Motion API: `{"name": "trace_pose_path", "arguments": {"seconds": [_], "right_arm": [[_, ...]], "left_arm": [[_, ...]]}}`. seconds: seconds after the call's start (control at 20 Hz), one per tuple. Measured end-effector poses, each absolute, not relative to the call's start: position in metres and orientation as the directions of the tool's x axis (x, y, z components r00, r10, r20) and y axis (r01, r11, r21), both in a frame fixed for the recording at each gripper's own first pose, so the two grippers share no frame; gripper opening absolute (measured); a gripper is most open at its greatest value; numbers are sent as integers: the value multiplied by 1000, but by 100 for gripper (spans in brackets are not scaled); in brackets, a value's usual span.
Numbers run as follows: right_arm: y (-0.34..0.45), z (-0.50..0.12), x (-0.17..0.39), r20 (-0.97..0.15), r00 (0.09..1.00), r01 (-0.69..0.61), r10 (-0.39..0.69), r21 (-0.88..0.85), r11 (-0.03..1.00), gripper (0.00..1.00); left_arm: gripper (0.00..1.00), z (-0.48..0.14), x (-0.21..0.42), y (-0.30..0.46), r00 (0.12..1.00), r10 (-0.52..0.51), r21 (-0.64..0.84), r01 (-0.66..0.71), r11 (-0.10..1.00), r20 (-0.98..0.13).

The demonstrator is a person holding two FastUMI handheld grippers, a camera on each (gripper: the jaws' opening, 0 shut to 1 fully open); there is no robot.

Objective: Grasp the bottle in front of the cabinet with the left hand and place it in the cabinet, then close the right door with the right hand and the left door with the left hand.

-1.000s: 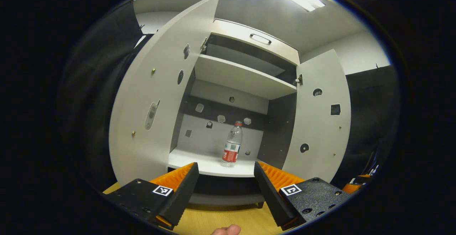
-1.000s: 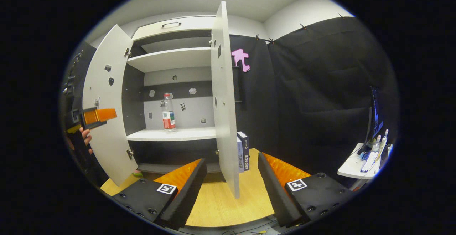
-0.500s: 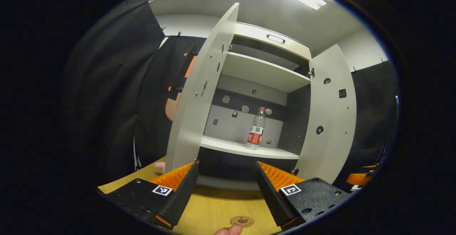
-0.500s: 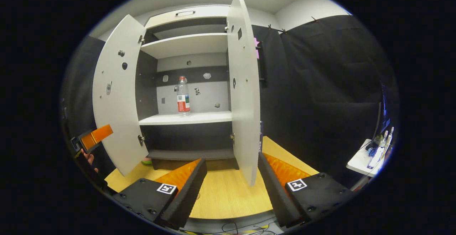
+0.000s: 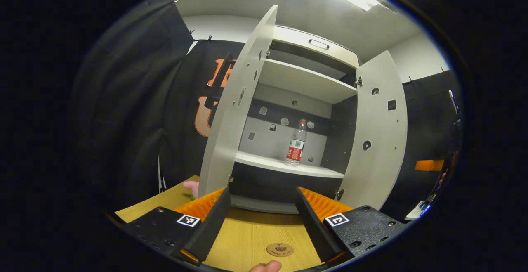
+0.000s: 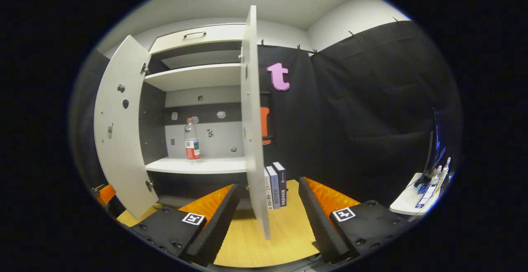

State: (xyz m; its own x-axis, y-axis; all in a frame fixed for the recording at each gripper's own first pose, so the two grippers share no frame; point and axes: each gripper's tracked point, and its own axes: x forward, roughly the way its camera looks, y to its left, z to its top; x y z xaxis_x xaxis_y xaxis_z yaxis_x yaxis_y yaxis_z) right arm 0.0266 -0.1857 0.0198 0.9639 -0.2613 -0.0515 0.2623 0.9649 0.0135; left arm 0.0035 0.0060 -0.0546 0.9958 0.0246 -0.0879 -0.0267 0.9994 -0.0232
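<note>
Cabinet (image 5: 313, 55) first: it stands wide open on the wooden surface (image 5: 251, 239), with both doors swung out, so neither closing step is done. My judgement is that the first part of the task is finished and the two door moves are what is left. The right door (image 6: 252, 140) shows almost edge-on in the right gripper view, its lower edge between the fingers of my right hand-held gripper (image 6: 267, 214), which is spread and holds nothing; whether it touches the door I cannot tell. That door comes next. The left door (image 5: 235, 111) stands open in the left gripper view, just past my left hand-held gripper (image 5: 260, 216), which is also spread and empty, well back from the shelf (image 5: 284, 166). A few books (image 6: 277, 185) stand on the surface behind the right door. The bottle (image 5: 295, 143) stands upright on the lower shelf inside the cabinet, toward the right, free of both grippers.
</note>
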Motion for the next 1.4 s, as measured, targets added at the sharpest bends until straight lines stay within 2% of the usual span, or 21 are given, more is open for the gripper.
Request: {"name": "trace_pose_path", "arguments": {"seconds": [0.15, 0.2, 0.25, 0.5, 0.95, 1.0, 1.05, 1.1, 1.15, 1.4], "right_arm": [[-227, 61, 52, 4, 952, 306, -306, -27, 952, 96], [-237, 68, 63, 9, 948, 317, -317, -32, 948, 100], [-243, 75, 75, 10, 950, 312, -312, -25, 950, 96], [-269, 91, 124, 23, 946, 324, -324, -1, 946, 96], [-257, 105, 135, 106, 949, 308, -298, -88, 947, 95], [-256, 106, 134, 117, 949, 304, -293, -90, 948, 94], [-253, 104, 133, 116, 950, 300, -289, -90, 950, 85], [-248, 103, 132, 117, 951, 295, -285, -85, 952, 94], [-244, 102, 132, 114, 953, 290, -280, -83, 953, 94], [-215, 102, 133, 93, 965, 253, -244, -106, 962, 94]], "left_arm": [[95, -54, 3, 7, 995, 16, -12, -17, 1000, -97], [95, -54, 3, 7, 995, 17, -14, -18, 1000, -94], [95, -53, 2, 6, 995, 14, -19, -15, 1000, -96], [95, -57, -6, 20, 992, 55, -50, -61, 997, -117], [95, -55, -4, 49, 986, 132, -41, -136, 990, -97], [95, -54, -2, 49, 987, 129, -44, -134, 990, -93], [95, -54, 0, 47, 988, 123, -50, -128, 991, -91], [95, -53, 2, 46, 989, 118, -56, -123, 991, -87], [97, -53, 4, 45, 990, 113, -59, -118, 991, -84], [95, -52, 10, 37, 994, 83, -74, -89, 993, -78]]}}
